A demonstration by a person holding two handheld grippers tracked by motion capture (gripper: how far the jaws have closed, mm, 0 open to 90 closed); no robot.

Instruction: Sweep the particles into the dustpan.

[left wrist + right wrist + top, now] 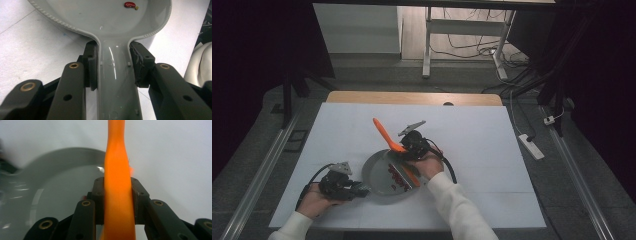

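Gripping the grey pan by its handle, my left gripper has its jaws closed against both sides of that handle, just short of where it widens into the bowl. The pan rests on the white table, and red beans lie inside it, on the side farthest from the handle; one red bean shows at the far side of the bowl. My right gripper is clamped on the orange spatula, jaws pressed to its handle. The spatula slants across the pan's far rim, one end down among the beans, the other rising beyond the pan.
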